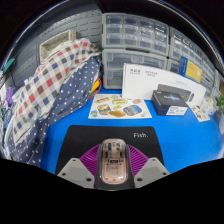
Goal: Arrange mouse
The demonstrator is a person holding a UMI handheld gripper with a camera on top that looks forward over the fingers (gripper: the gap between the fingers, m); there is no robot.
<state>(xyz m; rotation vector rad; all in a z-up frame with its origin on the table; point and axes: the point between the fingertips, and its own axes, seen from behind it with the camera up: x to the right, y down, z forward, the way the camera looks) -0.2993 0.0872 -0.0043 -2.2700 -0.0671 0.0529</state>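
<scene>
A translucent pinkish-beige computer mouse (pixel 112 163) sits between my two fingers, held above the blue table (pixel 150 135). The purple pads (pixel 93 156) press against both of its sides. My gripper (pixel 112 166) is shut on the mouse. A black mouse mat (pixel 90 140) with white lettering "Fish." lies on the blue surface just under and ahead of the fingers.
A printed sheet (pixel 119 107) lies beyond the mat. A white box (pixel 165 83) and a black box (pixel 171 99) stand to the right. Plaid and dotted fabric (pixel 55 85) is heaped at the left. Drawer units (pixel 140 40) line the back.
</scene>
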